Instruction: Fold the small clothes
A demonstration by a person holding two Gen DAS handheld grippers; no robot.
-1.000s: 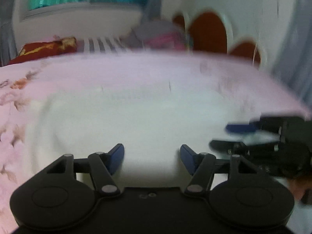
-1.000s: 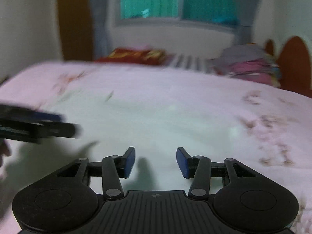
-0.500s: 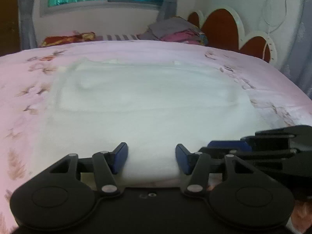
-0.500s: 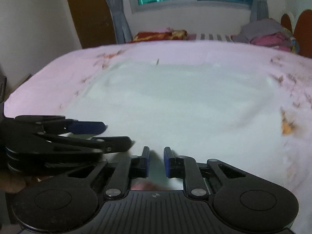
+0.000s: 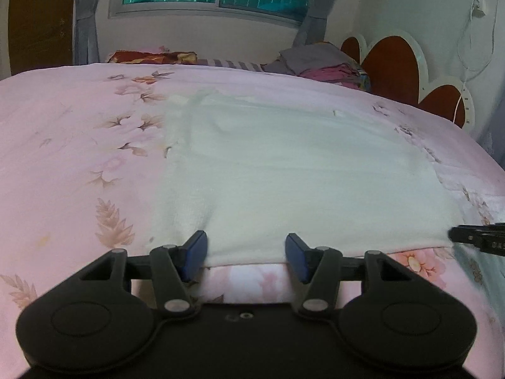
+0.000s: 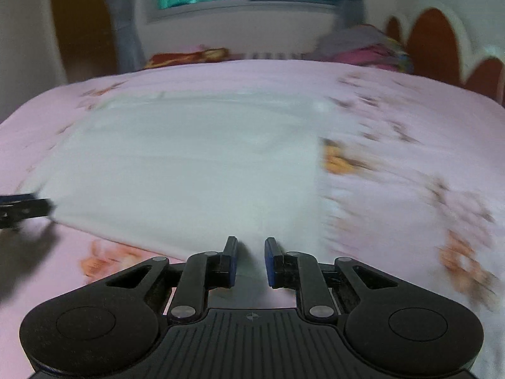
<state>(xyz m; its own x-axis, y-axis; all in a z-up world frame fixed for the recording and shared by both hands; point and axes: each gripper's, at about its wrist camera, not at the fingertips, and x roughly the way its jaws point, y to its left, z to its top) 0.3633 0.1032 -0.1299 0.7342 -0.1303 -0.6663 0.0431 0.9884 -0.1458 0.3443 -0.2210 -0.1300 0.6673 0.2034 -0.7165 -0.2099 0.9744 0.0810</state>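
A white cloth (image 5: 300,173) lies spread flat on the pink floral bedsheet (image 5: 63,158). My left gripper (image 5: 246,255) sits at the cloth's near edge close to its left corner. Its blue pads stand well apart, with the hem between them and untouched. My right gripper (image 6: 251,262) is over the near right corner of the same cloth (image 6: 189,164). Its jaws are drawn in to a narrow gap with white fabric showing in it, and the pads do not visibly press. Each gripper's tip shows in the other's view: right gripper (image 5: 473,240), left gripper (image 6: 25,208).
At the far side of the bed lie a stack of folded clothes (image 5: 322,63) and a red patterned pillow (image 5: 151,57). A scalloped red headboard (image 5: 391,66) stands at the right, a window and curtains behind. The right wrist view is motion-blurred.
The grippers were side by side at the cloth's near edge and have drawn apart, left toward the left corner, right toward the right. The right jaws narrowed a lot, the left slightly.
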